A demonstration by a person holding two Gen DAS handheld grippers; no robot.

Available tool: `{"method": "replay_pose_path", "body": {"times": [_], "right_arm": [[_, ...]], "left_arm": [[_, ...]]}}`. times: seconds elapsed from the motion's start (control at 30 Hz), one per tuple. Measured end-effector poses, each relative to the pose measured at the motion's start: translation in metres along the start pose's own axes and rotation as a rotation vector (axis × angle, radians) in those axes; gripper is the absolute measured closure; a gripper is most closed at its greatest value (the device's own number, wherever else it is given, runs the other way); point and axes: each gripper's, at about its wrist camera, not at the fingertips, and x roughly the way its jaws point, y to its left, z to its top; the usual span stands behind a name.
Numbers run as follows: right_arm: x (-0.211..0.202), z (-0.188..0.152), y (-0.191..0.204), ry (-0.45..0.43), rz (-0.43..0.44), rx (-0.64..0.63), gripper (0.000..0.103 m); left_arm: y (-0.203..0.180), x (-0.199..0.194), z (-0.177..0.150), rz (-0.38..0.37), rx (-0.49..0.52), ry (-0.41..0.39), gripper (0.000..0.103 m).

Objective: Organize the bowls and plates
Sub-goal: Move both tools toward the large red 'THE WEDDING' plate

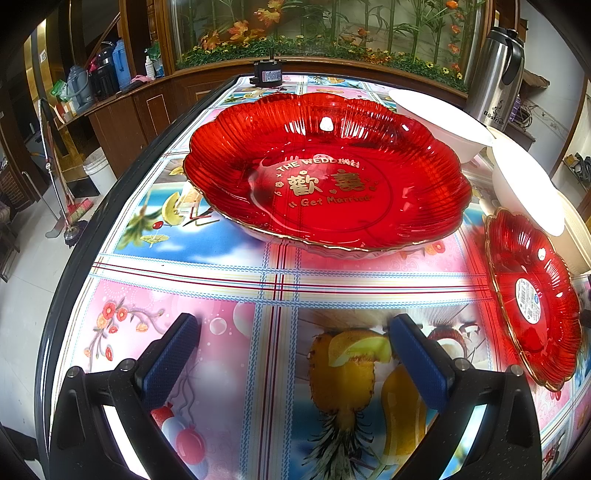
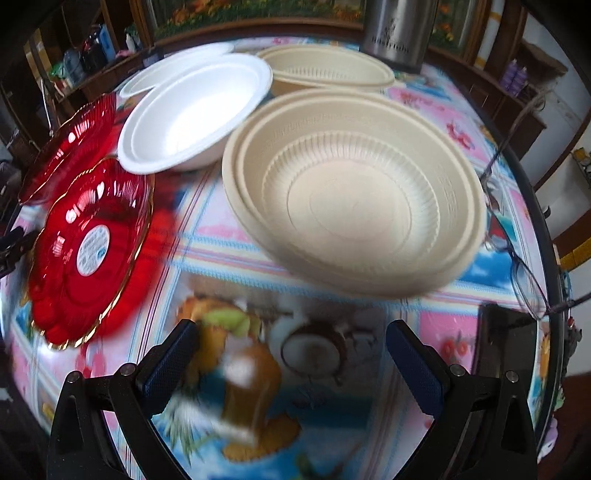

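Your left hand-held gripper (image 1: 293,363) is spread, empty, facing the large red plate (image 1: 327,173) mid-surface. Your right hand-held gripper (image 2: 291,362), also spread, faces the beige bowl (image 2: 354,192); that view is blurred, and the far beige bowl (image 2: 328,70) is partly hidden.

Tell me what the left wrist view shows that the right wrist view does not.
Only the left wrist view shows the gold lettering inside the big red plate and the left gripper, open. Only the right wrist view shows two beige bowls, eyeglasses and the right gripper, open. Both show the small red plate with a sticker, white bowls and the steel flask.
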Motion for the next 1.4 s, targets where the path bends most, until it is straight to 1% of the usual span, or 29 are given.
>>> {"method": "replay_pose_path", "body": {"times": [0.07,0.23,0.33,0.4,0.43,0.53,0.63,0.73,0.8,0.9,1.07,1.17,1.23,1.33,1.4], "right_arm": [[-0.011,-0.007,-0.001,-0.009,0.0,-0.014,0.001],[-0.04,-0.017,0.016,-0.052,0.027,-0.12,0.001],[-0.057,-0.011,0.037,-0.096,0.036,-0.2,0.001],[-0.066,-0.006,0.049,-0.12,0.057,-0.233,0.001],[-0.07,-0.004,0.055,-0.133,0.066,-0.246,0.001],[-0.082,0.001,0.07,-0.161,0.091,-0.274,0.0],[-0.086,0.009,0.077,-0.168,0.104,-0.286,0.0],[-0.088,0.015,0.083,-0.161,0.134,-0.277,0.0],[-0.088,0.019,0.088,-0.162,0.153,-0.276,0.0],[-0.089,0.024,0.096,-0.165,0.179,-0.289,0.0],[-0.092,0.037,0.108,-0.174,0.241,-0.292,0.0],[-0.094,0.043,0.117,-0.187,0.27,-0.303,0.0],[-0.095,0.047,0.121,-0.188,0.281,-0.305,0.0],[-0.099,0.054,0.125,-0.184,0.325,-0.301,0.0],[-0.103,0.058,0.127,-0.189,0.343,-0.301,0.0]], "left_arm": [[0.001,0.0,0.0,-0.001,-0.001,0.0,0.0],[0.0,0.0,0.0,0.0,-0.006,0.0,0.0],[-0.002,-0.001,-0.001,0.005,-0.004,0.002,0.0],[-0.002,-0.003,-0.003,0.001,0.008,0.025,0.0],[-0.002,-0.004,-0.003,0.003,0.0,0.039,0.0],[-0.002,-0.01,-0.008,0.054,-0.065,0.068,0.0],[-0.007,-0.017,-0.014,0.054,-0.085,0.086,0.0],[-0.01,-0.041,-0.019,0.051,-0.111,0.042,0.0],[-0.012,-0.059,-0.02,0.029,-0.126,0.008,0.0],[-0.014,-0.09,-0.021,0.034,-0.138,-0.045,0.0],[-0.023,-0.133,-0.014,0.045,-0.108,-0.128,0.0],[-0.025,-0.148,-0.009,0.051,-0.089,-0.147,0.0],[-0.024,-0.153,-0.005,0.047,-0.088,-0.14,0.0],[-0.012,-0.154,-0.006,0.043,-0.125,-0.117,0.0],[0.001,-0.155,-0.009,0.016,-0.177,-0.115,0.0]]}}
